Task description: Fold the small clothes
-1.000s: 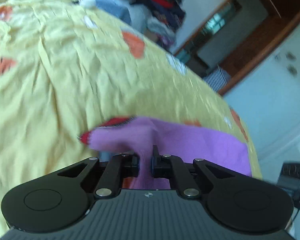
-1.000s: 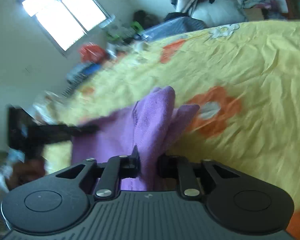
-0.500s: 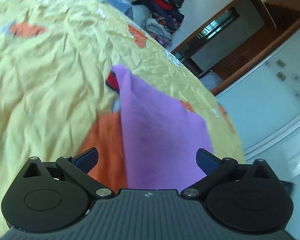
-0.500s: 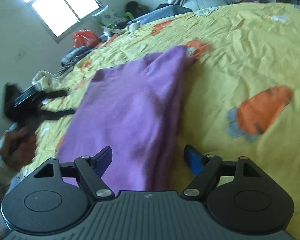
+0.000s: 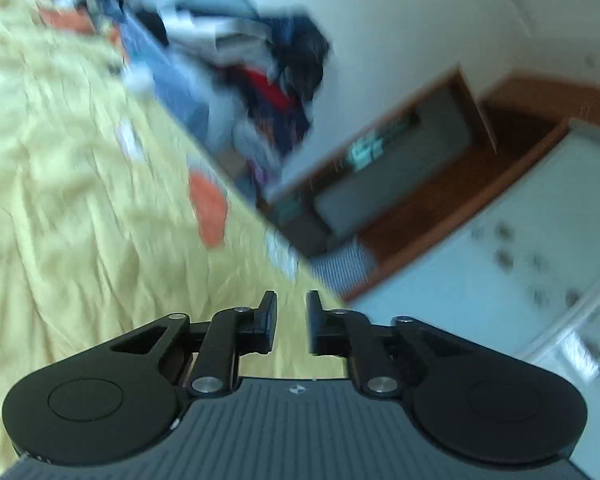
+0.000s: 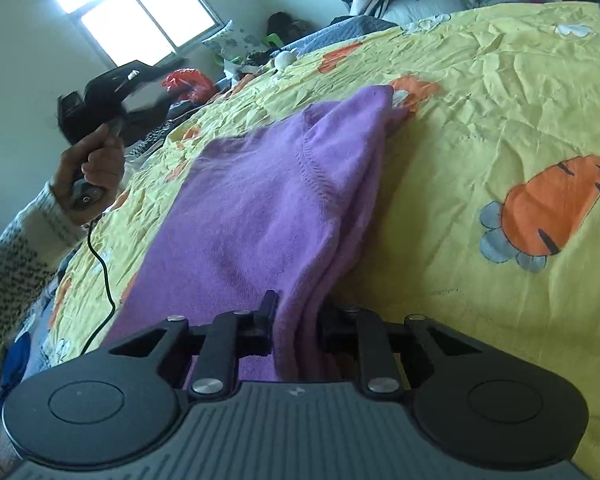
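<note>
A purple knit garment (image 6: 260, 200) lies folded on the yellow bed sheet (image 6: 500, 100) in the right wrist view. My right gripper (image 6: 296, 312) is shut on its near folded edge, with cloth bunched between the fingers. The left wrist view is blurred and tilted up toward the room, and the garment is out of it. There my left gripper (image 5: 291, 320) has its fingers drawn almost together with nothing between them. From the right wrist view, the left gripper (image 6: 108, 88) is raised off the bed at the far left, held in a hand (image 6: 92, 168).
The sheet is printed with orange carrots (image 6: 552, 204). Piles of clothes (image 5: 260, 80) lie past the bed's far edge. A wooden door frame (image 5: 440, 184) and a white cabinet (image 5: 520, 260) stand beyond. A black cable (image 6: 104, 272) hangs from the left gripper's handle.
Both grippers let go of the purple garment and opened. The right one has since shut on its near edge. The left one lifted away, swung toward the room and closed empty.
</note>
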